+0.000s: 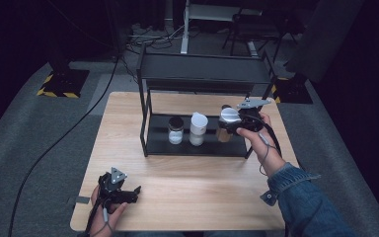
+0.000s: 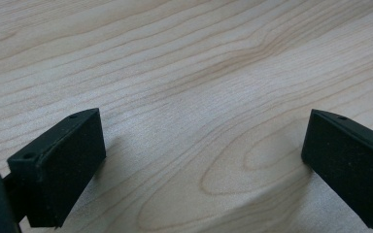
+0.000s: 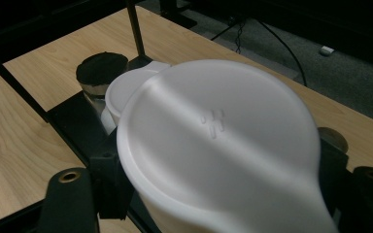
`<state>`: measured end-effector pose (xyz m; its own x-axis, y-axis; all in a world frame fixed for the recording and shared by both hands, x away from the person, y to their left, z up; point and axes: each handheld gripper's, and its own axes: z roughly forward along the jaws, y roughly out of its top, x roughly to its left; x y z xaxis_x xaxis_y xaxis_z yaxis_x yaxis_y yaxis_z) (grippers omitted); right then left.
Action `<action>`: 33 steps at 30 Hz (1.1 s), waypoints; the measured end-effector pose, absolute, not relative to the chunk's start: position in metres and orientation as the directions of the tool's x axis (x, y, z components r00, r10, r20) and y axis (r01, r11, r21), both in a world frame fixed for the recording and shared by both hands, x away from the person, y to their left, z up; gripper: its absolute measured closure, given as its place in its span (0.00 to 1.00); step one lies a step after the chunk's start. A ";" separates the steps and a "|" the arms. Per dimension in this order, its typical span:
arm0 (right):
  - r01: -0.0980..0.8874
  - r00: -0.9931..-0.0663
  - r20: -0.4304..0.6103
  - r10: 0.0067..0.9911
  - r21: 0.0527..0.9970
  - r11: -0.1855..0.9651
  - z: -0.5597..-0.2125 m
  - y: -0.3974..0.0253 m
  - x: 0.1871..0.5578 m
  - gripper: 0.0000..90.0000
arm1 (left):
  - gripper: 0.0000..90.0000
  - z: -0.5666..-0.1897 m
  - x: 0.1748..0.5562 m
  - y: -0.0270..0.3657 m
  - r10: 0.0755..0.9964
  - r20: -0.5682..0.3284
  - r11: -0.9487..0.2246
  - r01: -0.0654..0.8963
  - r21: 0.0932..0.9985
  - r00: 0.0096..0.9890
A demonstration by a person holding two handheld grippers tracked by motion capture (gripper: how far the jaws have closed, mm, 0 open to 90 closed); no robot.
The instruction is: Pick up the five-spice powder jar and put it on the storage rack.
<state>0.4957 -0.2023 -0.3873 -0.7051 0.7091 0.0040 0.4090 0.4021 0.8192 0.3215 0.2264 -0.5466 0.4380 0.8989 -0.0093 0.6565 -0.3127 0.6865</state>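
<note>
My right claw [image 1: 233, 124] is clamped on a white-lidded jar [image 1: 229, 116] at the right end of the black rack's [image 1: 197, 74] lower shelf; in the right gripper view the jaws sit against either side of the container just under its white lid [image 3: 218, 141]. My left claw [image 1: 128, 194] rests low on the worktop [image 1: 197, 187] near its front left corner, jaws spread wide with nothing between them — just pale wood grain [image 2: 199, 97] in the left gripper view.

For writing, I can read none. The lid carries only a small embossed mark [image 3: 212, 121], a few short raised strokes, too faint to make out as letters.

The lid hides the jar's body and contents from the right gripper view, and my hand [image 1: 256, 136] covers part of it from above. Behind it on the same shelf I see a second white-lidded container [image 1: 198, 128] and a dark-lidded jar [image 1: 175, 130] holding something white — their labels, if any, are too small to tell. A brown round shape [image 3: 334, 138] is mostly cut off behind the right jaw.
</note>
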 end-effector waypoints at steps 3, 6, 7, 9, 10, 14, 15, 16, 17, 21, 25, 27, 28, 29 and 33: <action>0.413 -0.704 0.001 0.710 0.814 0.408 -0.392 -0.201 0.500 0.34 | 0.02 -0.547 0.321 0.226 0.899 -0.009 -0.313 0.656 0.687 0.438; 0.415 -0.706 -0.001 0.709 0.810 0.414 -0.398 -0.199 0.505 0.34 | 0.02 -0.547 0.321 0.226 0.899 -0.009 -0.313 0.656 0.687 0.438; 0.419 -0.704 0.000 0.710 0.807 0.416 -0.400 -0.198 0.506 0.34 | 0.02 -0.547 0.321 0.226 0.899 -0.009 -0.313 0.656 0.687 0.438; 0.430 -0.700 0.006 0.714 0.802 0.415 -0.403 -0.197 0.508 0.34 | 0.02 -0.547 0.321 0.226 0.899 -0.009 -0.313 0.657 0.686 0.438; 0.433 -0.699 0.006 0.716 0.800 0.415 -0.405 -0.197 0.509 0.34 | 0.02 -0.547 0.321 0.226 0.899 -0.009 -0.313 0.657 0.686 0.438; 0.438 -0.696 0.011 0.718 0.799 0.413 -0.412 -0.196 0.513 0.34 | 0.02 -0.547 0.321 0.226 0.899 -0.009 -0.313 0.657 0.686 0.438; 0.442 -0.695 0.012 0.719 0.796 0.414 -0.413 -0.196 0.514 0.34 | 0.02 -0.547 0.321 0.226 0.899 -0.009 -0.313 0.657 0.686 0.438; 0.447 -0.694 0.015 0.720 0.793 0.414 -0.415 -0.195 0.515 0.34 | 0.02 -0.547 0.321 0.226 0.899 -0.009 -0.313 0.657 0.686 0.438; 0.446 -0.695 0.013 0.719 0.792 0.417 -0.416 -0.195 0.516 0.34 | 0.02 -0.547 0.321 0.226 0.899 -0.009 -0.313 0.657 0.686 0.438; 0.455 -0.694 0.013 0.720 0.783 0.424 -0.423 -0.192 0.517 0.34 | 0.02 -0.547 0.321 0.226 0.899 -0.009 -0.313 0.657 0.686 0.438; 0.460 -0.696 0.015 0.718 0.778 0.429 -0.428 -0.191 0.518 0.34 | 0.02 -0.547 0.321 0.226 0.899 -0.009 -0.313 0.657 0.686 0.438; 0.460 -0.696 0.013 0.718 0.776 0.432 -0.430 -0.190 0.519 0.34 | 0.02 -0.547 0.321 0.226 0.899 -0.009 -0.313 0.656 0.686 0.438; 0.462 -0.696 0.015 0.718 0.775 0.432 -0.431 -0.190 0.519 0.34 | 0.02 -0.547 0.321 0.226 0.899 -0.009 -0.313 0.657 0.686 0.438; 0.463 -0.695 0.014 0.719 0.774 0.433 -0.431 -0.190 0.519 0.34 | 0.02 -0.547 0.321 0.226 0.899 -0.009 -0.313 0.657 0.686 0.438; 0.467 -0.696 0.015 0.718 0.769 0.436 -0.435 -0.189 0.520 0.34 | 0.02 -0.547 0.321 0.226 0.899 -0.009 -0.313 0.657 0.686 0.438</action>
<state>0.5195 -0.1890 -0.4347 -0.6955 0.7183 0.0148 0.4669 0.4363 0.7692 0.3214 0.2263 -0.5465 0.4380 0.8989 -0.0089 0.6565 -0.3131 0.6863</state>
